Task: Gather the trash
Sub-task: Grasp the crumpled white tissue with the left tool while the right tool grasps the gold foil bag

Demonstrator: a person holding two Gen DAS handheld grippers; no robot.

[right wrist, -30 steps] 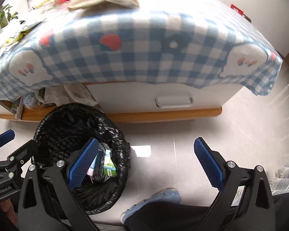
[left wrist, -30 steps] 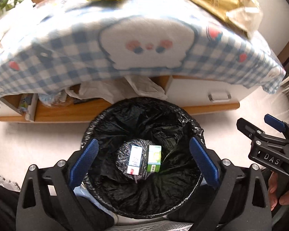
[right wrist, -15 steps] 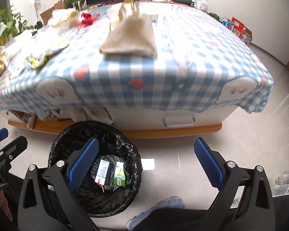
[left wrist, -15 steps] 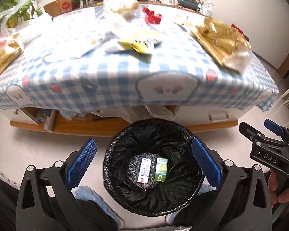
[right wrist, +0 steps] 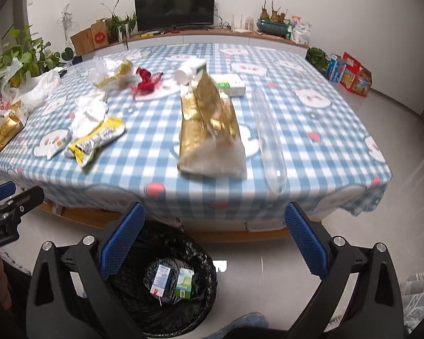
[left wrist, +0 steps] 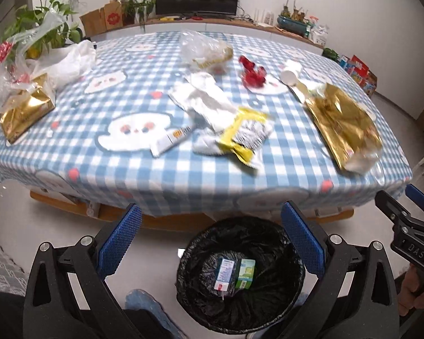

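A black-lined trash bin [left wrist: 240, 308] stands on the floor in front of the table, with two small cartons [left wrist: 234, 272] at its bottom; it also shows in the right wrist view [right wrist: 166, 305]. My left gripper [left wrist: 210, 238] is open and empty above the bin's near side. My right gripper [right wrist: 212, 243] is open and empty, right of the bin. Trash lies on the checked tablecloth [left wrist: 127, 166]: a yellow wrapper [left wrist: 244, 135], a gold bag [left wrist: 343, 125], a white tube [left wrist: 172, 138], a red wrapper [left wrist: 253, 75], a clear tube [right wrist: 268, 138].
White plastic bags [left wrist: 62, 62] and another gold packet [left wrist: 25, 113] sit at the table's left end. A green-and-white box [right wrist: 230, 84] and a tipped white cup [right wrist: 185, 73] lie behind the gold bag. A TV, plants and boxes line the far wall.
Both grippers have risen and tilted up from the bin, so the tabletop and its trash now come into view. Both stay open and empty.
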